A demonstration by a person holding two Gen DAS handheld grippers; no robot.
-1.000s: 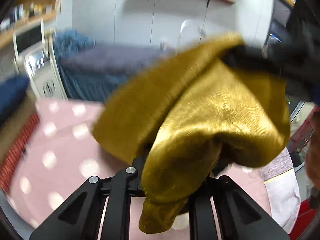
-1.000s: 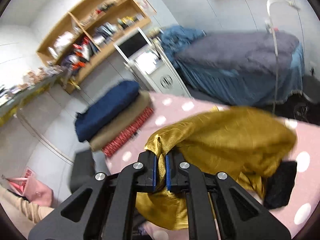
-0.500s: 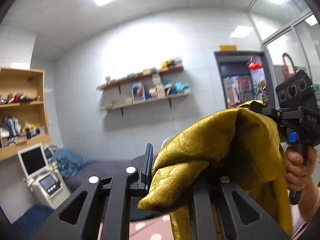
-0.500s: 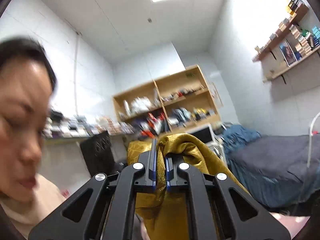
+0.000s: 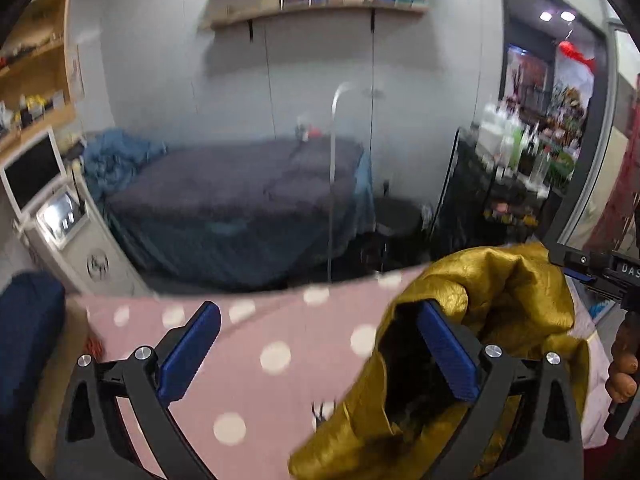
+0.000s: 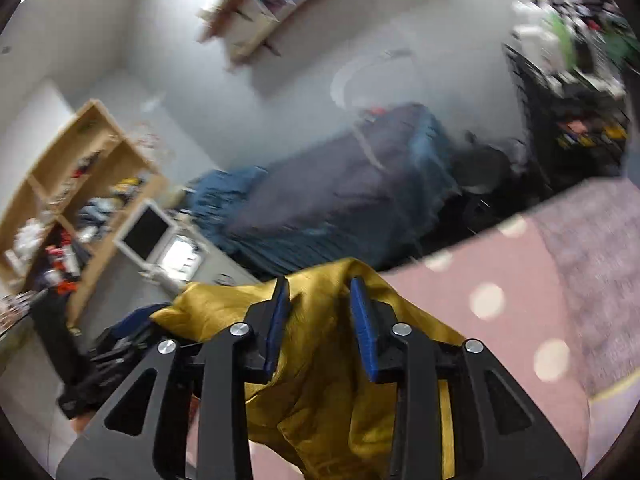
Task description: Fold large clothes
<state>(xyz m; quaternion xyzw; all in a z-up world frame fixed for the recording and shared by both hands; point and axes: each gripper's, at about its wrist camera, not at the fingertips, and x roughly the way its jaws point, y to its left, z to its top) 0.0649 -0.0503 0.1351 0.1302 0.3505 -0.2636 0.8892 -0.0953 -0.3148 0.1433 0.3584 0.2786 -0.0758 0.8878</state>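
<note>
A single gold satin garment (image 5: 492,300) is slumping over the pink polka-dot cover (image 5: 280,360), bunched around the right-hand finger of the left gripper (image 5: 320,356), whose two blue-padded fingers are standing wide apart with nothing between the pads. In the right wrist view the same fabric (image 6: 320,380) is lying in the gap of the right gripper (image 6: 320,320), its jaws parted and the cloth draping loosely between them rather than being pinched (the pads are showing clear space on both sides). Beyond the left gripper's tips a dark grey treatment bed (image 5: 240,200) is stretching across the room, with a crumpled blue blanket (image 5: 116,156) at its left end. To the left of that tool a white machine with one screen (image 5: 36,172) is standing, and a navy bundle (image 5: 28,340) is sitting nearer still. One black rack of bottles (image 5: 516,160) is rising ahead to the right. Two wooden shelf units are visible, one wall shelf (image 5: 312,4) overhead and one bookcase (image 6: 68,200).
</note>
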